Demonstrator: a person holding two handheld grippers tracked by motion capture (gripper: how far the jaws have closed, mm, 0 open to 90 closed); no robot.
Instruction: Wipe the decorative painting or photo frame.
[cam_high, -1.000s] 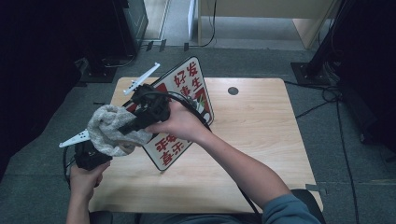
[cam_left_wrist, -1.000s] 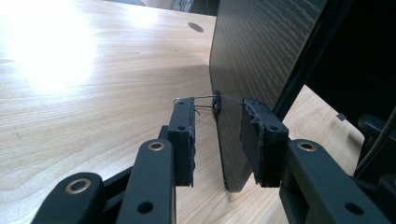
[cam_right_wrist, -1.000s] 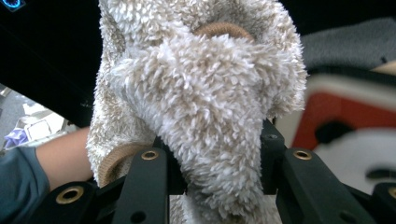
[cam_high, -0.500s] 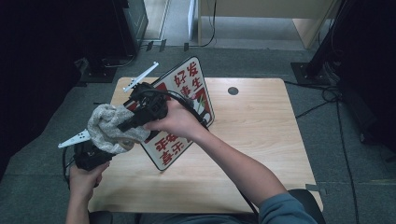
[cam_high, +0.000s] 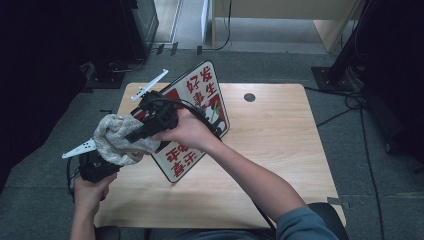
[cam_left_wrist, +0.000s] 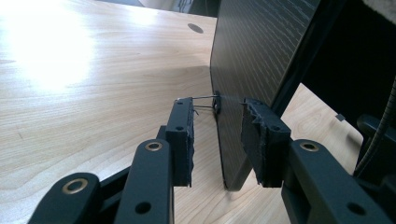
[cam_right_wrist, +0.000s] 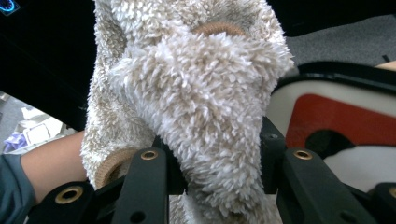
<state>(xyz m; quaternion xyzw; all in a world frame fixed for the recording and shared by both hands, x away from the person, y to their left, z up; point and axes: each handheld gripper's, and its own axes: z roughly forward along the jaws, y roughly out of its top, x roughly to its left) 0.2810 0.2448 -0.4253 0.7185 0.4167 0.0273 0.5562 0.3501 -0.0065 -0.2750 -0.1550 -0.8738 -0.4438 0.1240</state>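
**Wiping the sign while the other tongs are bracing it**

I am keeping the right tongs (cam_right_wrist: 212, 182) clamped on a bunched, fluffy beige cloth (cam_right_wrist: 196, 93); the wad is filling the gap between the jaws, so they are closed as far as the fabric allows. In the high view I am pressing that cloth (cam_high: 117, 140) against the lower left part of the sign (cam_high: 200, 107), which I judge to be a wiping pass over its printed face.

My left tongs (cam_left_wrist: 217, 140) are standing partly open, one jaw on either side of the sign's thin dark edge (cam_left_wrist: 233, 154). A gap is showing on both sides, so they are straddling the board and not pinching it. I read this as a brace: the sign is propped tilted on the wooden surface (cam_high: 280, 150), and a push from the cloth could tip or slide it.

The sign is standing toward the left half of the surface, its red-and-white face with red characters turned up toward the high camera, its dark back turned toward the left tongs. A small dark hole (cam_high: 249, 97) is sitting in the surface near the far edge, well apart from the work.
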